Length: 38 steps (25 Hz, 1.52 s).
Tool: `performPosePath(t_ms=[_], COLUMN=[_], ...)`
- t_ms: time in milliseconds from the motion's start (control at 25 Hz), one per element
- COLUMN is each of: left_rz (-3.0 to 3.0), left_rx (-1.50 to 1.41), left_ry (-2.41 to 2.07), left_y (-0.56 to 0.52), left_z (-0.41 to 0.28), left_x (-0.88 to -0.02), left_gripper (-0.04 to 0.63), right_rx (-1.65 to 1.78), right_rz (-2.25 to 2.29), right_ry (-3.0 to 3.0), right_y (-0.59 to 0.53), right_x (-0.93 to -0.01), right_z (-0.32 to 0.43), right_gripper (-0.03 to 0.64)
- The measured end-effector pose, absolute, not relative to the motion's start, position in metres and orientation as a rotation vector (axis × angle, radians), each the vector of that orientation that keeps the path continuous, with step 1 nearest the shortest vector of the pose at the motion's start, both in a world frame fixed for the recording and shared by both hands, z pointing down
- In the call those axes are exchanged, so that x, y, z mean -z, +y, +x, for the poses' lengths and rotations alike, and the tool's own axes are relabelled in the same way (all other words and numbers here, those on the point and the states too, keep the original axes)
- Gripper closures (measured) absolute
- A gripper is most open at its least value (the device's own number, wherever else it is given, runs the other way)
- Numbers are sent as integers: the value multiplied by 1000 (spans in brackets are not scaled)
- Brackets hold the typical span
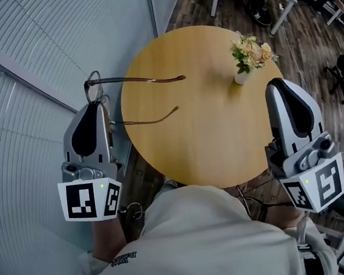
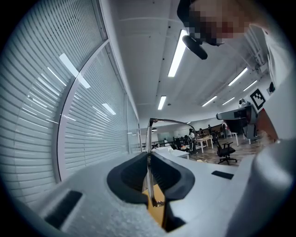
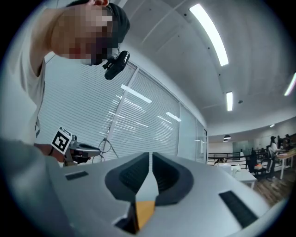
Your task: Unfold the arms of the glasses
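Metal glasses (image 1: 147, 80), arms spread over the table (image 1: 209, 136), sit pinched in the left tool (image 1: 97, 103); right tool (image 1: 275, 82) closed, empty.

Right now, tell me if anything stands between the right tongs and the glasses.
The flower vase stands on the table just beside the right tongs, roughly on the line toward the glasses, which the left tongs clamp. Otherwise only bare tabletop.

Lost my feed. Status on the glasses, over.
Left hand-held gripper shut on glasses, both arms out. Right hand-held gripper shut, empty. Flower vase on table, clear of glasses.
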State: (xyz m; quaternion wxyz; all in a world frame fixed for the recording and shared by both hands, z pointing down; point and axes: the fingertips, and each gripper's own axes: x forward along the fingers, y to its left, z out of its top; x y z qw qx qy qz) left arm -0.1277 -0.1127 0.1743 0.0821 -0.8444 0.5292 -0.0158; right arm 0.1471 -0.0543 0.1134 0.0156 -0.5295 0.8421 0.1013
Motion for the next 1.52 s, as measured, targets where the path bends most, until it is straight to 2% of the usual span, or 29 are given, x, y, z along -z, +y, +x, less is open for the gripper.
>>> performPosePath(t_ms=[720,1520], left_rz=[-2700,-2724], left_rx=[85,141], left_ry=[1569,1573], left_y=[-119,-113], left_z=[-106,-101], left_x=[-223,-240], left_gripper=[557,557], right_rx=[-72,-104], right_rz=[-1597,-1710], right_ry=[2823,2814], right_y=[-60,-64], right_x=[-185,-205], right_z=[135,153], right_gripper=[578,578])
